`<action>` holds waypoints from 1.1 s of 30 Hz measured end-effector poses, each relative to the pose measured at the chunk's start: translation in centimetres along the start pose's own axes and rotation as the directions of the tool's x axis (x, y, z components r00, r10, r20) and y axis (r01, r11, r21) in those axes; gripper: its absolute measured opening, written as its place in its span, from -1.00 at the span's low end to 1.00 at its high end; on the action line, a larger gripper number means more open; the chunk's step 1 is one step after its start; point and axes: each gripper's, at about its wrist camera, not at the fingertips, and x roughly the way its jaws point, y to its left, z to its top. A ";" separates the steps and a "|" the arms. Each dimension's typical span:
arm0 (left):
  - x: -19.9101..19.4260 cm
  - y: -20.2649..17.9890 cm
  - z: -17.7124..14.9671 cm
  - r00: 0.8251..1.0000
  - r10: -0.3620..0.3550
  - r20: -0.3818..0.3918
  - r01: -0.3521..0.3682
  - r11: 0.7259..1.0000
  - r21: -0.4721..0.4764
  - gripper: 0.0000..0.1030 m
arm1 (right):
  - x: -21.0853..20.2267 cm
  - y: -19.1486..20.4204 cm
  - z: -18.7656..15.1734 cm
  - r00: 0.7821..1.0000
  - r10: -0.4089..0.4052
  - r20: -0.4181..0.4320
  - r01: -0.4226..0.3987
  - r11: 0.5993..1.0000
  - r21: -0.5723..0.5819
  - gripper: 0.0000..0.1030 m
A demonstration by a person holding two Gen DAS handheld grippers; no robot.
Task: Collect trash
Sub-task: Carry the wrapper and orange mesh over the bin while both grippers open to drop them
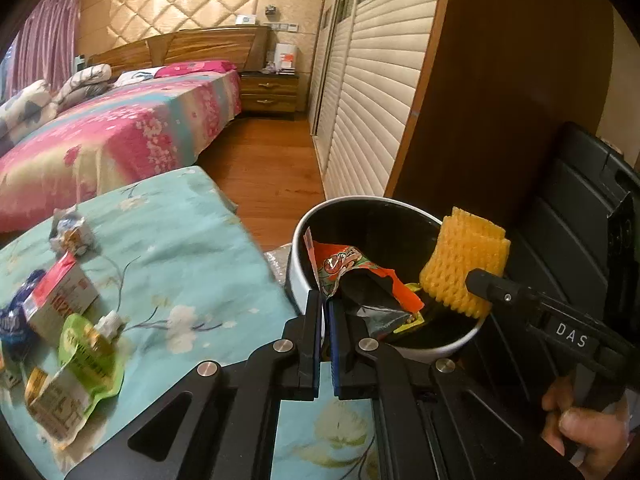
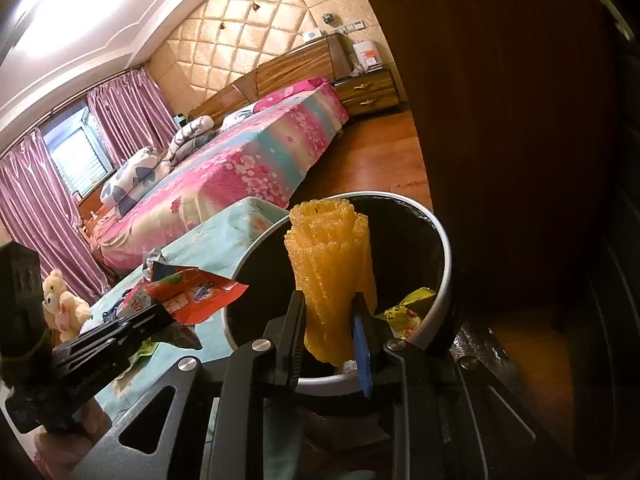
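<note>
A: How do the two tools stand?

B: The left gripper tilts downward at the near rim of the white bin, its jaws pressed together on the edge of an orange snack wrapper. The wrapper hangs over the rim, partly inside the bin's dark interior.

A: And the other one?

B: The right gripper also points downward, over the bin's opening. Its jaws are clamped on a yellow foam net, which stands upright between them above the bin. In the left wrist view a hand grips that tool's handle at the lower right.

A: Anything already inside?

B: A yellow-green wrapper lies in the bin, near its right wall.

A: What remains outside?

B: On the floral blue cloth, left of the bin, lie a red-and-white carton, a green pouch with a white cap, and a crumpled wrapper farther away. A bed stands at the far left.
</note>
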 end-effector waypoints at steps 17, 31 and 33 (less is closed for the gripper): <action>3.2 -1.2 1.6 0.999 -0.019 -0.030 0.019 1.000 0.012 -0.89 | 1.1 -0.8 0.7 1.000 -0.016 -0.023 0.016 1.000 0.013 -0.50; 2.6 -0.2 0.5 0.999 -0.018 -0.029 0.017 1.000 -0.024 -0.09 | 0.5 -1.2 0.7 1.000 -0.018 0.000 0.018 0.999 0.044 0.33; 2.2 0.2 0.0 0.999 -0.012 -0.030 0.011 0.999 -0.030 -0.06 | 0.4 -1.0 0.6 1.000 -0.015 0.004 0.015 0.999 0.045 0.38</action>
